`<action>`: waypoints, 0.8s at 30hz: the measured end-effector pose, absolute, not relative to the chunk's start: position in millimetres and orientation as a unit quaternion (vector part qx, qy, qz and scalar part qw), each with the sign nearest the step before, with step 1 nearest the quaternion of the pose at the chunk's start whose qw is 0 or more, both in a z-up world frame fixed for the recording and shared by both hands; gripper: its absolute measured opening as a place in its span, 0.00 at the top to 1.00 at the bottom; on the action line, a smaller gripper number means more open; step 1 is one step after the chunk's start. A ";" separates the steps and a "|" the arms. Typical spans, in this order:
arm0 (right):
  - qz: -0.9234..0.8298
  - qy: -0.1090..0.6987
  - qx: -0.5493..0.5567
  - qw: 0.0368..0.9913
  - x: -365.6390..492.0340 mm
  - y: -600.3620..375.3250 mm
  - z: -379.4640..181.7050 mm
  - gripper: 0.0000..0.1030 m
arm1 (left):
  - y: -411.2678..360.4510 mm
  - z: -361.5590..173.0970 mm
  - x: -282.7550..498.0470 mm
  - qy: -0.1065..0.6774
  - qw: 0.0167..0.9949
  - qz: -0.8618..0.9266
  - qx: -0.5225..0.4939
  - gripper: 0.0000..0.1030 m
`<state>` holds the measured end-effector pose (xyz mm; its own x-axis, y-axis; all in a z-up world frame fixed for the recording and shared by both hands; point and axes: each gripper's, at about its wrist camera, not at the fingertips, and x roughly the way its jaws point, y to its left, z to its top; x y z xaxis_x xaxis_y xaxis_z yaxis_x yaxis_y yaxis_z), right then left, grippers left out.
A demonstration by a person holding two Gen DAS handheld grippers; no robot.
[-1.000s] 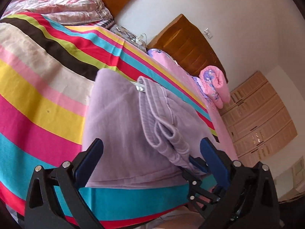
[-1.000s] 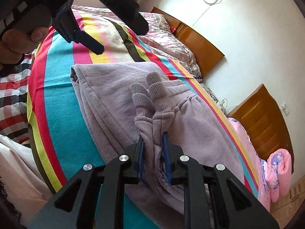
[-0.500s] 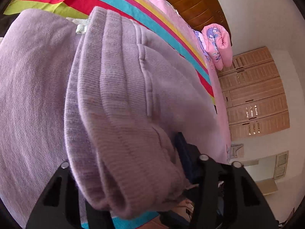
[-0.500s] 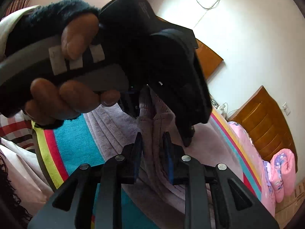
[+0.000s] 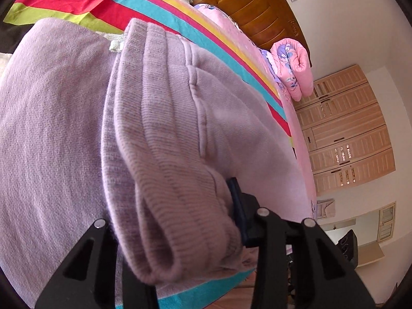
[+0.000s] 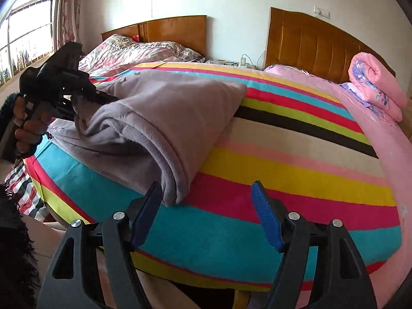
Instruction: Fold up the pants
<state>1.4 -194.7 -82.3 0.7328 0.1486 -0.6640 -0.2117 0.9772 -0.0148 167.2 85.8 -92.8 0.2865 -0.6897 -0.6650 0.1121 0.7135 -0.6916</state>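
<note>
Fingers above striped bedspread

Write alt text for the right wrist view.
The right gripper, fingers opening and empty, hovers beside folded lilac pants on a striped bedspread. At left, the left gripper clamps the pants' other end.

The bed's striped blanket carries the folded lilac pants, left of the rolled pink quilt.
</note>
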 end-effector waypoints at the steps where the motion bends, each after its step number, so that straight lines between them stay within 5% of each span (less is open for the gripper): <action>1: 0.099 0.355 -0.044 0.929 5.6 -190.6 -85.2 0.32 | 83.0 -87.8 166.7 0.533 0.759 -0.266 -0.263 0.67; 12: 0.055 0.355 -0.151 0.921 34.7 -150.3 -105.3 0.31 | 94.5 64.9 132.0 0.393 0.846 -0.316 -0.174 0.75; 14: 0.063 0.346 -0.142 0.925 33.0 -153.4 -102.8 0.31 | 128.2 44.3 119.5 0.401 0.850 -0.283 -0.191 0.75; 18: 0.069 0.358 -0.127 0.922 35.8 -153.0 -111.6 0.29 | 179.4 -79.9 115.6 0.486 0.803 -0.216 -0.267 0.75; 24: 0.072 0.364 -0.125 0.920 38.7 -154.5 -108.1 0.29 | 183.4 -80.0 107.3 0.435 0.825 -0.230 -0.279 0.73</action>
<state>38.7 -154.5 -108.1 0.7251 0.0426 -0.6873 -0.2242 0.9583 -0.1772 107.3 183.4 -80.0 0.5167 -0.6211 -0.5893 0.1367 0.7394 -0.6593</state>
